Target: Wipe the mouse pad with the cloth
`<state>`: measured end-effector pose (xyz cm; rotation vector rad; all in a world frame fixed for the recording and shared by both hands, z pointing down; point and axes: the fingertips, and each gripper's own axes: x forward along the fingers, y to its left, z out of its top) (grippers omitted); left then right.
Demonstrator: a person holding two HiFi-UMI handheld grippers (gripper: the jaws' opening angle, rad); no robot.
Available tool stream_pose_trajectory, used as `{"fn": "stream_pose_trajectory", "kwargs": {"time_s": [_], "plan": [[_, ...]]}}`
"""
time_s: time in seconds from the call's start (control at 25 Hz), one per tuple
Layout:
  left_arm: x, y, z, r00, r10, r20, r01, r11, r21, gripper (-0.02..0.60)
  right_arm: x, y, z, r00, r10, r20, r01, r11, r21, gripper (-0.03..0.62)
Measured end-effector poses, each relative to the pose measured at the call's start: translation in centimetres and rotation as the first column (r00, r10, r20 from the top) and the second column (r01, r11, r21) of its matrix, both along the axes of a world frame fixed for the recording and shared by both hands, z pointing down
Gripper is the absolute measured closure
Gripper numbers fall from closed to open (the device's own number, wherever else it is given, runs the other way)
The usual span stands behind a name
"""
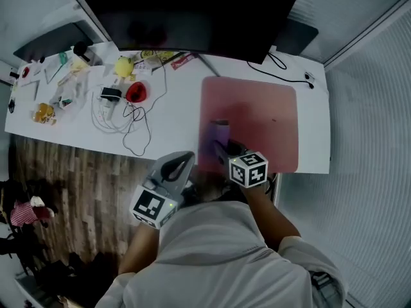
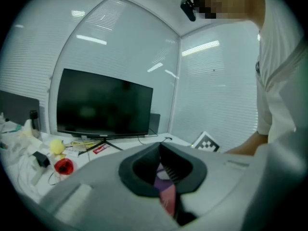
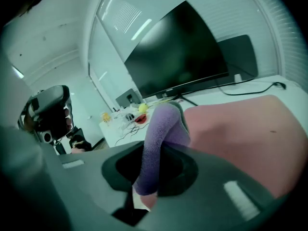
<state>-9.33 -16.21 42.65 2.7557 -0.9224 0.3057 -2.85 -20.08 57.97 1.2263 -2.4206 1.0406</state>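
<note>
Fingers of the right gripper (image 1: 219,147) are clamped on the purple cloth (image 1: 219,131), which rests on the pink mouse pad (image 1: 263,111) near its left edge. Left gripper (image 1: 181,162) fingers are pressed together, empty, at the desk's (image 1: 173,117) front edge.

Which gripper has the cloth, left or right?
The right gripper: its jaws are clamped on the purple cloth, down on the pink mouse pad. The left gripper holds nothing and is off the pad.
</note>
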Motion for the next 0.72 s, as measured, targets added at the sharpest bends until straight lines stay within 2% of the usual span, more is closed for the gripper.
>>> {"fn": "stream_pose_trajectory", "kwargs": {"time_s": [0.16, 0.32, 0.48, 0.72], "plan": [[-7.1, 1.0, 0.7, 0.998, -0.063, 0.0, 0.063, 0.998, -0.02, 0.578, -9.3, 0.2, 1.6, 0.992, -0.123, -0.019, 0.123, 0.992, -0.006, 0.534], [-12.1, 1.4, 1.9, 0.994, -0.107, -0.01, 0.106, 0.994, -0.029, 0.578, -13.2, -0.4, 4.4, 0.984, -0.148, -0.101, 0.146, 0.989, -0.03, 0.534], [-13.4, 1.2, 2.5, 0.994, -0.113, -0.015, 0.112, 0.993, -0.026, 0.578, -11.9, -0.8, 7.2, 0.977, -0.13, -0.168, 0.114, 0.988, -0.101, 0.534], [-10.1, 1.3, 2.6, 0.996, -0.09, -0.019, 0.089, 0.996, -0.032, 0.578, -5.3, -0.7, 8.8, 0.982, -0.027, -0.188, -0.001, 0.99, -0.144, 0.534]]}}
